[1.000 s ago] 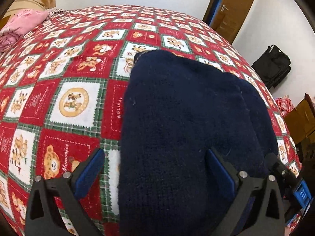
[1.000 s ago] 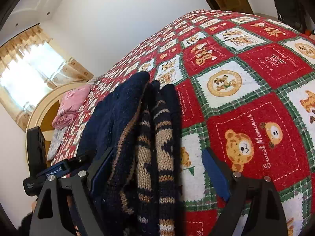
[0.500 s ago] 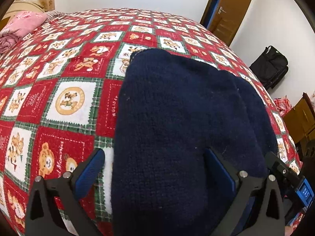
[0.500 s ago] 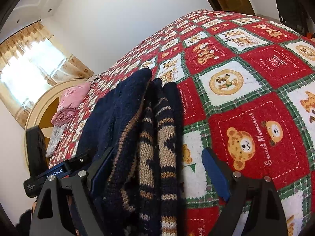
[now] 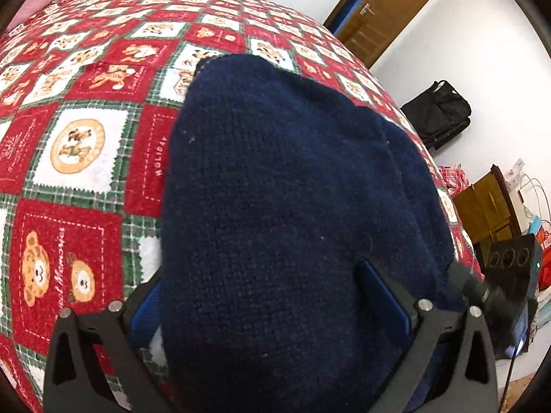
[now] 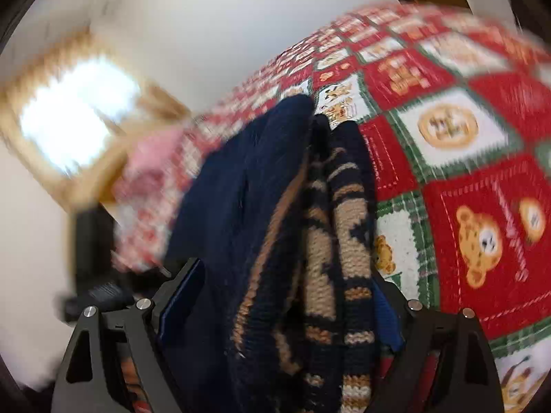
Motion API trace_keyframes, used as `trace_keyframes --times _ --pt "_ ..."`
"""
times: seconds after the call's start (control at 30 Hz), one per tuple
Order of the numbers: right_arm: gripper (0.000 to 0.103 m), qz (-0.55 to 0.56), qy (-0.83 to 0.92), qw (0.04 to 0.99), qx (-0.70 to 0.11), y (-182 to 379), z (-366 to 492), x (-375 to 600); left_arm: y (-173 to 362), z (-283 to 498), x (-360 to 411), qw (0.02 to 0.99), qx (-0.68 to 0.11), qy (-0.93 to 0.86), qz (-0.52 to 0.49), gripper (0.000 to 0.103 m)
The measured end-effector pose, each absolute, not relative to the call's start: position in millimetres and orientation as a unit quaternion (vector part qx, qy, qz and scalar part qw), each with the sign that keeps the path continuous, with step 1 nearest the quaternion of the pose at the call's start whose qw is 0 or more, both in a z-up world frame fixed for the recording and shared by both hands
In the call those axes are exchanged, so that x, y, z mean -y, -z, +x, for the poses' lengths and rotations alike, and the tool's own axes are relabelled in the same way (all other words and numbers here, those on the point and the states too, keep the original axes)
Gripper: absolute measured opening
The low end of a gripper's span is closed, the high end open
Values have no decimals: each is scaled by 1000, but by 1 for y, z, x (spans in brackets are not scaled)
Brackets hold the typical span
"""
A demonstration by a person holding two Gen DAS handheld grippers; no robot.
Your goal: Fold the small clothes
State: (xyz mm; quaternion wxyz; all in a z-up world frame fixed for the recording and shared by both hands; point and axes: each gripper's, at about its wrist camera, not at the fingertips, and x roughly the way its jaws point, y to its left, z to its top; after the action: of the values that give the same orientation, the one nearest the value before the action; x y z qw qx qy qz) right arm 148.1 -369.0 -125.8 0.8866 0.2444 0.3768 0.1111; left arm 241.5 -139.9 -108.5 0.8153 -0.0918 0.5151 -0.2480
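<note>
A folded navy knit sweater (image 5: 282,179) lies on the red Christmas quilt (image 5: 79,144). My left gripper (image 5: 258,275) stands open and wide over the sweater's near end. Its left finger (image 5: 148,309) is partly hidden under the sweater's edge, and its right finger (image 5: 382,299) rests on the knit. In the blurred right wrist view the sweater's layered side (image 6: 310,223) shows tan patterned bands. My right gripper (image 6: 286,268) is open wide with this stack filling the gap between its jaws. The right gripper's body (image 5: 509,292) appears at the sweater's right side.
The quilt (image 6: 482,172) covers the whole bed. Pink clothes (image 6: 151,158) lie near the headboard below a bright window (image 6: 75,113). Beyond the bed's right edge are a brown door (image 5: 378,10), a black bag (image 5: 437,113) and a wooden cabinet (image 5: 489,206).
The left gripper tipped down and the sweater's edge now covers its left finger. The right gripper slid sideways, so the sweater stack now fills its jaws. Both keep the same width.
</note>
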Motion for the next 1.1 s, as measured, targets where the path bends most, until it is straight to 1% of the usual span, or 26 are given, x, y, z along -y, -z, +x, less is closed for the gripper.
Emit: trace_keyframes --times 0.03,0.17,0.4,0.43,0.53,0.67,0.77,0.9,0.97,1.03,1.1 --pt "89 241 -101 888 -378 126 148 369 108 242 141 815 -515 249 -90 103" --pt "89 315 -113 868 -367 135 149 389 108 242 143 816 -517 247 -82 103" --pt "89 277 -94 881 -372 131 147 375 108 240 148 822 -513 236 -72 103" --pt "87 276 -93 882 -371 130 147 375 109 240 148 823 -512 234 -72 103" --pt "78 273 -88 883 -371 130 146 374 110 237 147 828 -505 235 -69 103" --pt "70 254 -81 889 -372 127 147 368 110 238 147 830 -500 239 -66 103" --pt "69 240 -79 891 -376 126 149 366 110 237 148 831 -498 239 -61 103" --pt "69 239 -80 890 -379 127 150 368 106 232 154 838 -491 236 -40 97" --pt "67 231 -79 893 -377 125 150 366 105 233 155 838 -491 236 -37 96" --pt "65 216 -75 898 -375 123 149 361 105 234 154 837 -492 238 -42 92" --pt "63 204 -71 903 -371 120 148 358 102 231 156 842 -482 238 -37 82"
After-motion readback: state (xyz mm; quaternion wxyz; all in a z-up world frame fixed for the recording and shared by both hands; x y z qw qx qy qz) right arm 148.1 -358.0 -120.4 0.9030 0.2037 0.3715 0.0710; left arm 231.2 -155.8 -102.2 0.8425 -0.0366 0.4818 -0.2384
